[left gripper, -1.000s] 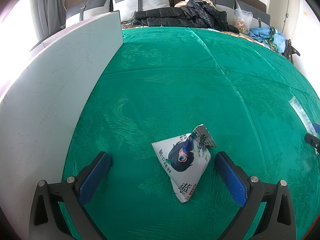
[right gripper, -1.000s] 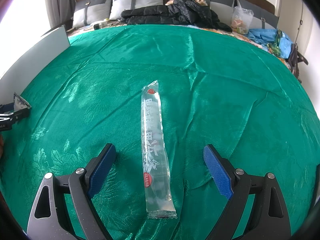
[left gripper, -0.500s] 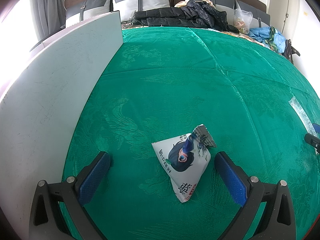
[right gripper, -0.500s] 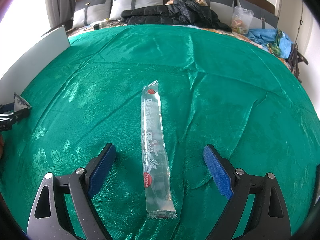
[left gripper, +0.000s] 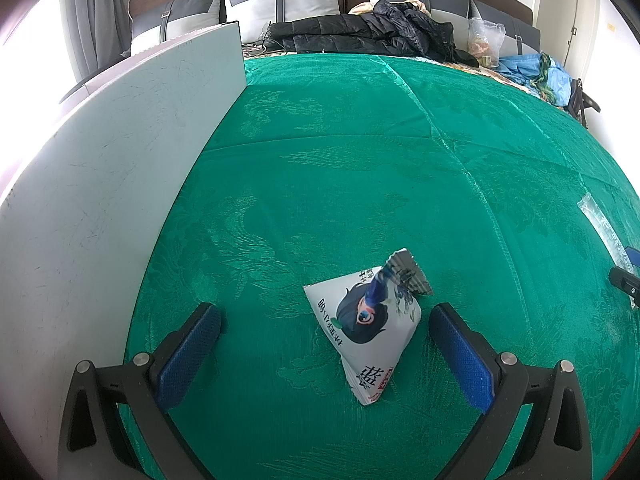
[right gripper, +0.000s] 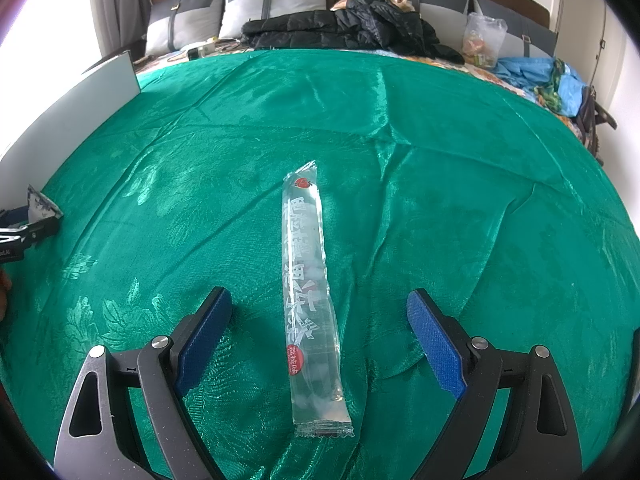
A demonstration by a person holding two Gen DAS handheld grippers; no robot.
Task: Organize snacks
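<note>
- Nothing has shifted: left gripper (left gripper: 325, 322) still hovers, fingers wide apart, around the triangular snack pouch (left gripper: 366, 332).
- Right gripper (right gripper: 319, 312) likewise spread, straddling the clear stick packet (right gripper: 310, 300); no pickup begun.

Item 1: white pyramid-shaped snack packet (left gripper: 366, 324), cartoon-face print, crimped top edge pointing up, sitting sealed on the green bedcover. Item 2: long clear tube-shaped snack sachet (right gripper: 310, 296), white lettering, red round labels, apparently holding pale jelly, lying flat lengthwise.
</note>
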